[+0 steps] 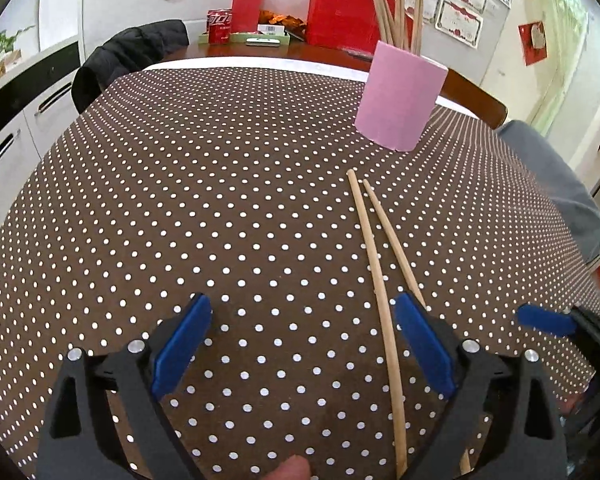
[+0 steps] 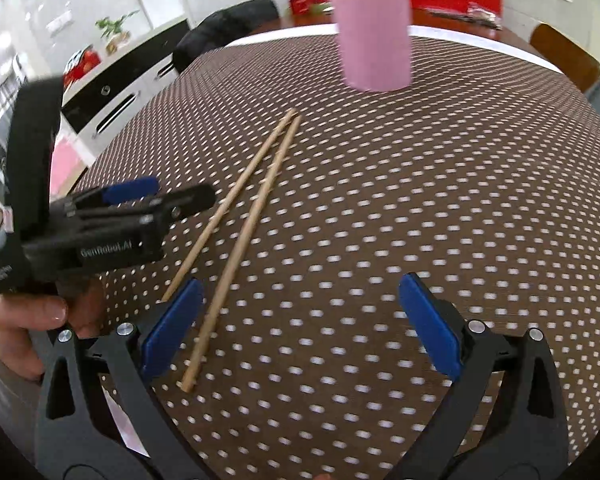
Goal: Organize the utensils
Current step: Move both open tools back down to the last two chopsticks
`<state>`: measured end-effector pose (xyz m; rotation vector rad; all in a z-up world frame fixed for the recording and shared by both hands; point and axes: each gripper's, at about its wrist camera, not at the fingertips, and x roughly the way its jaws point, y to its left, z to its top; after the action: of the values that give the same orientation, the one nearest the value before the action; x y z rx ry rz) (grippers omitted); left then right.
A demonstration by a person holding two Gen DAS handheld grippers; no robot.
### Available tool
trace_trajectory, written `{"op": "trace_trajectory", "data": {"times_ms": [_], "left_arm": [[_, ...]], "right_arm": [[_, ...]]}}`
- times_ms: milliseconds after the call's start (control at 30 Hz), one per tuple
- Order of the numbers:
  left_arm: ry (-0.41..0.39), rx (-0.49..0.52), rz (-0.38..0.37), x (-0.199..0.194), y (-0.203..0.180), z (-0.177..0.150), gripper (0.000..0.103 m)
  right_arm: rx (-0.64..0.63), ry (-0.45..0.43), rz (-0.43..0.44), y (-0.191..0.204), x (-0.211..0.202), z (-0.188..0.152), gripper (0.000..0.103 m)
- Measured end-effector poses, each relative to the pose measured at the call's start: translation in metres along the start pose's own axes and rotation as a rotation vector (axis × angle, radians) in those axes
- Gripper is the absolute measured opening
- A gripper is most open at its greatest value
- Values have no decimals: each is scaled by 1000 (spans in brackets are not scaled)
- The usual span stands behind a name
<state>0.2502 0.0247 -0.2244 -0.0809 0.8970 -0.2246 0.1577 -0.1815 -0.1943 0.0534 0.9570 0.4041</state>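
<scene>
Two loose chopsticks on a polka-dot worktop [image 1: 220, 184], one pink holder behind, two claws spread wide.

Largest first: one brown dotted worktop; one pink cylindrical holder [image 1: 400, 100] standing upright near the far edge, with several wooden chopsticks upright inside, count unclear; two loose chopsticks [image 1: 374, 264] lying nearly side by side, well short of the holder. Left claw [image 1: 302, 354] spread, pinching nothing, one chopstick running between its blue pads, the other passing behind the right-hand pad. Right claw [image 2: 300, 328] spread, empty, one chopstick's end just inside its left pad. Only in the right wrist view: left claw's whole body side-on, a hand [image 2: 24, 324] gripping it. Only in the left wrist view: red cola can [image 1: 219, 26], red bags, certificates on the wall.
</scene>
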Motion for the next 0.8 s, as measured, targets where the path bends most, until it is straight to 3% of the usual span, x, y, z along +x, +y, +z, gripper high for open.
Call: {"op": "trace_trajectory", "data": {"times_ms": [67, 200, 400, 600, 667, 800], "left_arm": [[-2, -3, -4, -4, 1, -5, 92], [0, 3, 2, -6, 0, -7, 92], [21, 52, 35, 3, -14, -1, 92], [57, 128, 60, 14, -31, 6, 92], [69, 151, 103, 21, -37, 10, 92], [68, 148, 114, 30, -39, 20, 92]], "right_arm": [[-39, 5, -11, 11, 5, -1, 97], [-165, 10, -129, 28, 14, -3, 96], [-71, 22, -205, -17, 7, 2, 96], [-82, 64, -192, -38, 6, 15, 96], [-85, 68, -170, -41, 13, 27, 96], [-85, 62, -112, -43, 19, 41, 96]]}}
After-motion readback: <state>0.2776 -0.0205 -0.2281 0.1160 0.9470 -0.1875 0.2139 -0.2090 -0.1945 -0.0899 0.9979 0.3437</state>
